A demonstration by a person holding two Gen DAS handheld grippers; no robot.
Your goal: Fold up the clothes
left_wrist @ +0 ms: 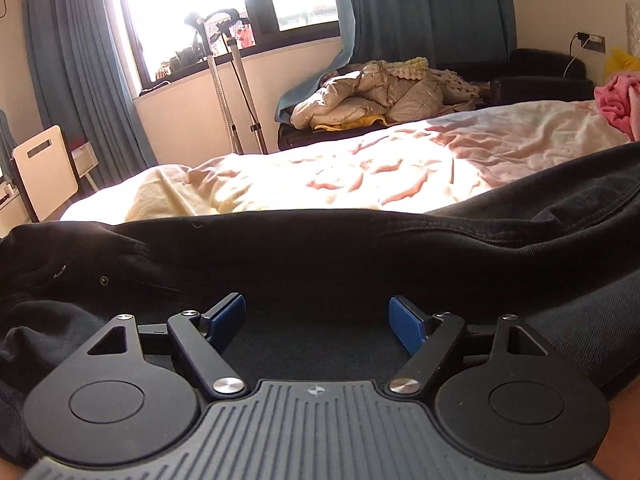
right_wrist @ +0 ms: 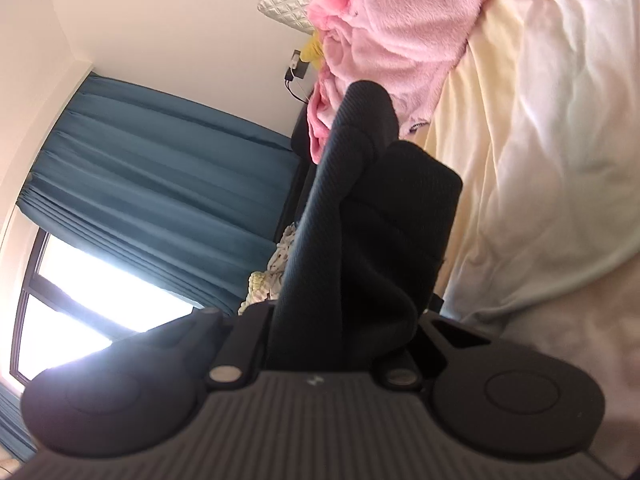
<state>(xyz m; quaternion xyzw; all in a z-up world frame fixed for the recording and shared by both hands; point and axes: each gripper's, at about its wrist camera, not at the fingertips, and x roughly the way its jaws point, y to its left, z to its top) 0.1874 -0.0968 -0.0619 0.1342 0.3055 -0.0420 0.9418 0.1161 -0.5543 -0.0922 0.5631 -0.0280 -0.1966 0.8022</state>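
right tool (right_wrist: pixel 344 320) tips hidden by black garment (right_wrist: pixel 360 220), pink fleece (left_wrist: pixel 618 98) cut off

Home bedroom: bed (left_wrist: pixel 280 184) with rumpled sheet, blue curtains (left_wrist: pixel 76 72), window (left_wrist: pixel 200 0).

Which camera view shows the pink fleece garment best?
The right wrist view: the pink fleece garment fills the upper middle, its fluffy surface plain, on the bed beyond the dark cloth in the right gripper. The left wrist view shows only a small part at its right edge.

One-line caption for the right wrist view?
Right hand-held gripper shut on bunched dark garment, raised beside the cream bedspread and pink fleece.
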